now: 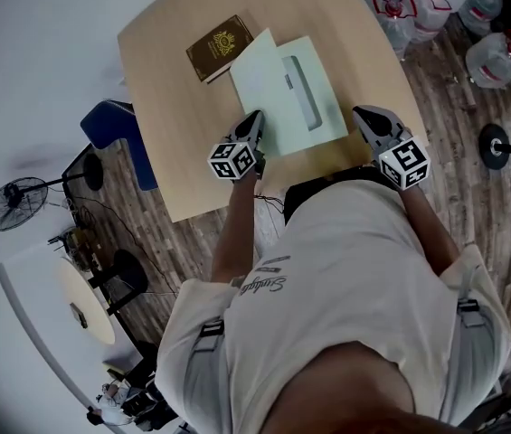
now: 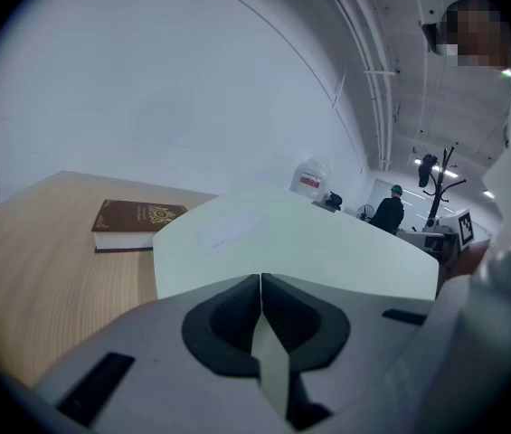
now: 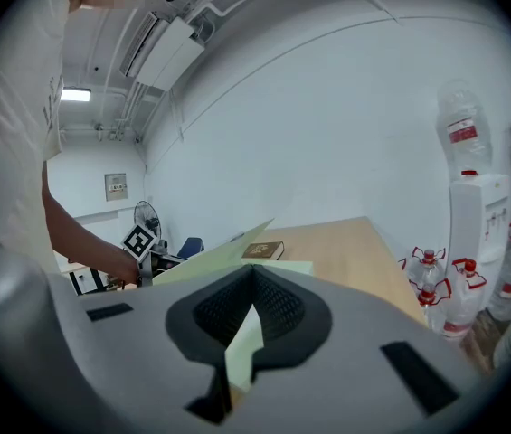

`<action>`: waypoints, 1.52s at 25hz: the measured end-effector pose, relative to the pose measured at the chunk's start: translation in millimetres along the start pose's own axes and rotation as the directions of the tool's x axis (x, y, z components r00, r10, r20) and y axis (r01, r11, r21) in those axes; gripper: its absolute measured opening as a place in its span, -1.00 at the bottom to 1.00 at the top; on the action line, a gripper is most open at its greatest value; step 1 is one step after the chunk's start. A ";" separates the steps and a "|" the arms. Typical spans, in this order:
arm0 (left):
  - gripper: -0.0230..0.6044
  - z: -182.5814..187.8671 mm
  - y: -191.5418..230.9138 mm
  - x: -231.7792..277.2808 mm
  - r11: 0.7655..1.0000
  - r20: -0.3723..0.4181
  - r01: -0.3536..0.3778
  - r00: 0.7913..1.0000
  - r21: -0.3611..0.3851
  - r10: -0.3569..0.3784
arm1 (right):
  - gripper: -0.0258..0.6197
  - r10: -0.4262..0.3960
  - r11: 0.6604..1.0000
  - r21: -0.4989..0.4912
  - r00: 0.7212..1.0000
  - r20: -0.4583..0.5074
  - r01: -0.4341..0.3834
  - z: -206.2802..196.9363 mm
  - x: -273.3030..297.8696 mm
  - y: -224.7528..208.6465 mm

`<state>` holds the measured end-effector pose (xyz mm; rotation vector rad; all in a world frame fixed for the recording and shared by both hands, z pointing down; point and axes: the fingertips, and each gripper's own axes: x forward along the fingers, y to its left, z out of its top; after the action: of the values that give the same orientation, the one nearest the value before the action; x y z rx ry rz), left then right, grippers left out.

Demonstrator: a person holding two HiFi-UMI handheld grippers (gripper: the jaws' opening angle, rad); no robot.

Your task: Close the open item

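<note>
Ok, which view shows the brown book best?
The head view: the brown book lies whole, cover up, on the table beside the green folder. The left gripper view shows it low and side-on; the right gripper view shows only a small, distant sliver.

Hidden, cropped and unreadable parts

In the head view the folder (image 1: 287, 89) covered the book's (image 1: 219, 47) corner towards 4 o'clock, and the gold print on the book's cover was too small to read. The water bottles (image 1: 418, 3) at 1 o'clock ran off the top edge. The table's (image 1: 183, 134) near side at 6 o'clock lay behind the person's shirt (image 1: 345, 278). In the left gripper view a distant figure (image 2: 389, 213) was too small to make out.
</note>
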<state>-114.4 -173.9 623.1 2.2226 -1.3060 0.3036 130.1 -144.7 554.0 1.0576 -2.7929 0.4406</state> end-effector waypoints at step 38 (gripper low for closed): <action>-0.88 -34.7 -18.7 47.7 0.995 -0.215 -0.050 0.974 0.082 0.066 | -0.93 0.129 0.986 -0.096 0.988 -0.085 -0.137 -11.2 34.2 -14.3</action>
<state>-71.6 -182.7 667.0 2.1449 -1.2600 0.6105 114.1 -172.9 575.2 0.8186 -2.7931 0.3418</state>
